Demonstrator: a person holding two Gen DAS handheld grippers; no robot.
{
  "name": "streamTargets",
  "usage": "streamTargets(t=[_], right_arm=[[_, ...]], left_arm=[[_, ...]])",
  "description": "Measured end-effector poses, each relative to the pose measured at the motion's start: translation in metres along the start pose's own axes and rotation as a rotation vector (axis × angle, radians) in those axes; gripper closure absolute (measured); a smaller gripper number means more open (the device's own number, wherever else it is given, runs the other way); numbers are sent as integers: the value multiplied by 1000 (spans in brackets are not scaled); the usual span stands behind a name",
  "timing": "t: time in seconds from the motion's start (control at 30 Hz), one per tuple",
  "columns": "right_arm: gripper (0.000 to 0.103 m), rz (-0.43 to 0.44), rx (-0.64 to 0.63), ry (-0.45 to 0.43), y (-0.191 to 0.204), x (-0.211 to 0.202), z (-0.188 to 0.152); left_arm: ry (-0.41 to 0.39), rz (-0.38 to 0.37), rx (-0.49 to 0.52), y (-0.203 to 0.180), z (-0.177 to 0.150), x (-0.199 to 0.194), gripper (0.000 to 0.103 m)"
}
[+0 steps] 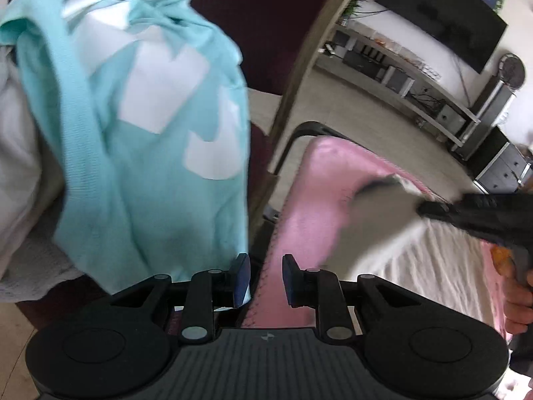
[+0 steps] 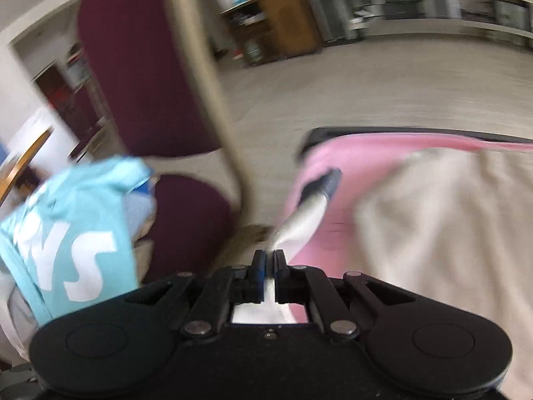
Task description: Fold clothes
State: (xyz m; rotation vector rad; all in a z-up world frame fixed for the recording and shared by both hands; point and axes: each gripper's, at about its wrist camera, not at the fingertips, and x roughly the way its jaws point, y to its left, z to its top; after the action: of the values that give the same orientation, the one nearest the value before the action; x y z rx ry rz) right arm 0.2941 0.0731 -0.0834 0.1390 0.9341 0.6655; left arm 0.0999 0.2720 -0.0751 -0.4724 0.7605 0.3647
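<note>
2 grippers, 1 teal shirt [image 1: 140,100], 1 white garment [image 2: 433,233].

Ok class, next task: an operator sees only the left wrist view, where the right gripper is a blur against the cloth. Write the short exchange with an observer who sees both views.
Operator: Has the right gripper got hold of anything?
Observer: Yes. In the right wrist view, the right gripper has its jaws shut on a white sleeve.
Operator: My view shows only broken white blocks on the teal shirt. Can you read them?
Observer: Partly. From the right wrist view, the print on the teal shirt ends in a plain white S.
</note>
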Motion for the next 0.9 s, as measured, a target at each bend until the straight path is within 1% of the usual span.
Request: streamTargets(t=[0.03, 0.07, 0.1, 0.17, 0.2, 0.27, 0.37, 0.47, 0.5, 0.53, 0.6, 0.67, 0.77, 0.83, 0.9], right_arm=[[98, -40, 25, 21, -14, -6, -2], [95, -90, 53, 63, -29, -6, -6], [91, -139, 81, 104, -44, -7, -10], [88, -181, 143, 210, -70, -4, -20], [88, -202, 162, 236, -78, -6, -25], [88, -229, 149, 211, -81, -19, -31], [88, -230, 100, 138, -80, -43, -26], [87, -247, 31, 33, -76, -68, -14], [86, -247, 10, -5, -76, -74, -11], [83, -250, -11, -44, -77, -80, -7], [79, -263, -61, -112, -80, -83, 0], [79, -272, -96, -160, -83, -85, 0], [79, -252, -93, -191, -90, -83, -5], [79, -235, -71, -194, -95, -80, -6], [79, -231, -56, -190, -98, -75, -9]], left_arm=[[7, -9, 9, -3, 0, 3, 82], [14, -17, 19, -7, -1, 6, 82], [21, -18, 36, -12, -1, 9, 82], [36, -18, 72, -22, -3, 17, 82], [43, -18, 90, -27, -3, 21, 82], [64, -44, 106, -37, 0, 32, 82], [105, -150, 109, -58, 19, 63, 82], [145, -256, 82, -78, 41, 103, 82], [158, -286, 53, -80, 47, 118, 82], [168, -301, 19, -80, 50, 135, 81], [186, -300, -39, -79, 54, 166, 81], [202, -308, -94, -77, 56, 192, 81], [185, -328, -98, -83, 59, 210, 79], [179, -321, -79, -90, 62, 220, 76], [180, -295, -48, -96, 58, 226, 76]])
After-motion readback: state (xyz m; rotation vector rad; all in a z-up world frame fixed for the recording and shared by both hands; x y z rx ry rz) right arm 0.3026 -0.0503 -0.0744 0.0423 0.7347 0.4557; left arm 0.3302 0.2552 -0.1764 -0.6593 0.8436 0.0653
